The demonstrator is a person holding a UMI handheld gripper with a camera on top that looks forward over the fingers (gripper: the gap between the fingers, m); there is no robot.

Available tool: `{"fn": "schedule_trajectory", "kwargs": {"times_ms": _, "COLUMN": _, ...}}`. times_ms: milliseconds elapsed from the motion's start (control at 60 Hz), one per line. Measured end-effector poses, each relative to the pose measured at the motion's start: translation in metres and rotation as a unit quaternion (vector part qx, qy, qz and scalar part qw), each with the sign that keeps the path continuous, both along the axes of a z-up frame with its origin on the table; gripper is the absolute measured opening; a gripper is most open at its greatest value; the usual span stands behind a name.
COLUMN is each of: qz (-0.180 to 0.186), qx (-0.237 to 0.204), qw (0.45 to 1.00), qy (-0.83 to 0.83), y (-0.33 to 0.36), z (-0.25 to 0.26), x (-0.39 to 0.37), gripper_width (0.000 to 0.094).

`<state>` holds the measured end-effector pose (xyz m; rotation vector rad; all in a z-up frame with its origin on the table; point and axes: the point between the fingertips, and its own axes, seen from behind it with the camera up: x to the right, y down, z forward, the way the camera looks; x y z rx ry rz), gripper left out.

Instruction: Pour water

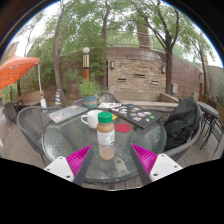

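Bottle stood upright on the glass worktop, just ahead of my jaws, centred for a straight approach. White mug sat just behind it, presumably the pour target. Jaws were wide, holding nothing. Backpack lay well off.

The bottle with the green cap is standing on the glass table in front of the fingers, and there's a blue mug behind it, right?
Almost. The mug is white, not blue; the gripper view shows it. The rest holds: the bottle with the green cap stands upright on the glass table, just ahead of the open gripper, with the mug behind it.
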<state>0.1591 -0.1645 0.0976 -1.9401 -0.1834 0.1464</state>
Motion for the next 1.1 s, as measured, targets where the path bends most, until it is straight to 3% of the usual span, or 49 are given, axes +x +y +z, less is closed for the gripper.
{"fn": "schedule_trajectory", "kwargs": {"times_ms": 283, "qz": 0.006, "qx": 0.068, "qw": 0.997, "qy": 0.039, "y": 0.109, "z": -0.019, "x": -0.044, "gripper_width": 0.0789}}
{"fn": "schedule_trajectory", "kwargs": {"times_ms": 333, "qz": 0.012, "qx": 0.08, "qw": 0.996, "qy": 0.033, "y": 0.12, "z": -0.019, "x": -0.049, "gripper_width": 0.0691}}
{"fn": "schedule_trajectory", "kwargs": {"times_ms": 383, "qz": 0.013, "qx": 0.08, "qw": 0.997, "qy": 0.014, "y": 0.126, "z": -0.026, "x": -0.05, "gripper_width": 0.0479}}
{"fn": "schedule_trajectory", "kwargs": {"times_ms": 433, "qz": 0.013, "qx": 0.097, "qw": 0.995, "qy": 0.005, "y": 0.131, "z": -0.023, "x": -0.052, "gripper_width": 0.0468}}
{"fn": "schedule_trajectory", "kwargs": {"times_ms": 600, "qz": 0.017, "qx": 0.087, "qw": 0.996, "qy": 0.021, "y": 0.139, "z": -0.032, "x": -0.056, "gripper_width": 0.0459}}
{"fn": "schedule_trajectory", "kwargs": {"times_ms": 767, "qz": 0.026, "qx": 0.055, "qw": 0.998, "qy": 0.032, "y": 0.144, "z": -0.032, "x": -0.056, "gripper_width": 0.0332}}
{"fn": "schedule_trajectory", "kwargs": {"times_ms": 850, "qz": 0.013, "qx": 0.045, "qw": 0.999, "qy": 0.024, "y": 0.159, "z": -0.024, "x": -0.038, "gripper_width": 0.0311}}
{"fn": "schedule_trajectory", "kwargs": {"times_ms": 983, "qz": 0.006, "qx": 0.045, "qw": 0.998, "qy": -0.053, "y": 0.201, "z": 0.0, "x": -0.003, "gripper_width": 0.031}}
{"fn": "schedule_trajectory", "kwargs": {"times_ms": 1100, "qz": 0.037, "qx": 0.046, "qw": 0.975, "qy": -0.213, "y": 0.248, "z": 0.022, "x": 0.007, "gripper_width": 0.0309}}
